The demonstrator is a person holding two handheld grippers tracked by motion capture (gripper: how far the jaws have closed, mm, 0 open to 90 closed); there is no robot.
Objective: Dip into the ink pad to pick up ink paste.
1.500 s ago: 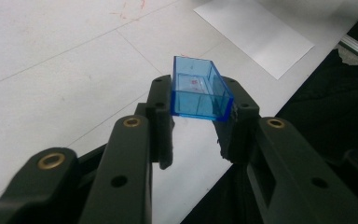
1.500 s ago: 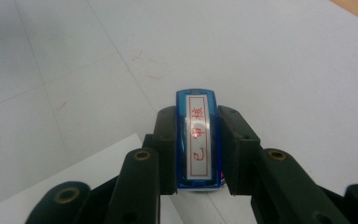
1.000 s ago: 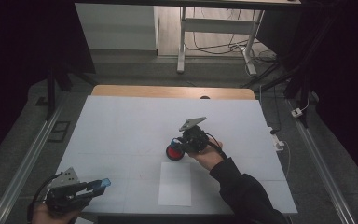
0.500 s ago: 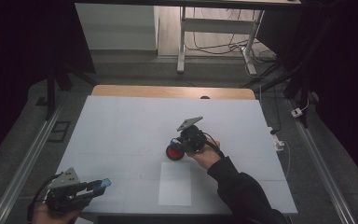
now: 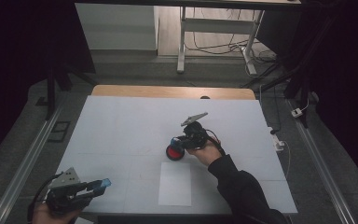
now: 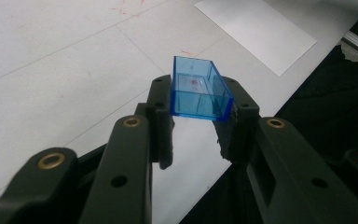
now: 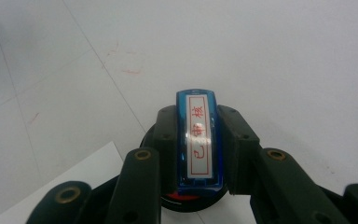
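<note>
The right gripper (image 7: 196, 140) clamps a blue rubber stamp (image 7: 198, 140), its label with red characters facing up, directly over the round red ink pad (image 5: 174, 152), which sits just beyond the far edge of the white paper sheet (image 5: 175, 184). Press straight down, keeping the stamp level so its face inks evenly, and avoid tilting. The left gripper (image 6: 200, 100) pinches the stamp's clear blue cap (image 6: 198, 91) well to the near left of the sheet; it should stay put there.

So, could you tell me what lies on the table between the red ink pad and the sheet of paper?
Nothing: in the high view, bare table separates the red ink pad from the paper.
</note>
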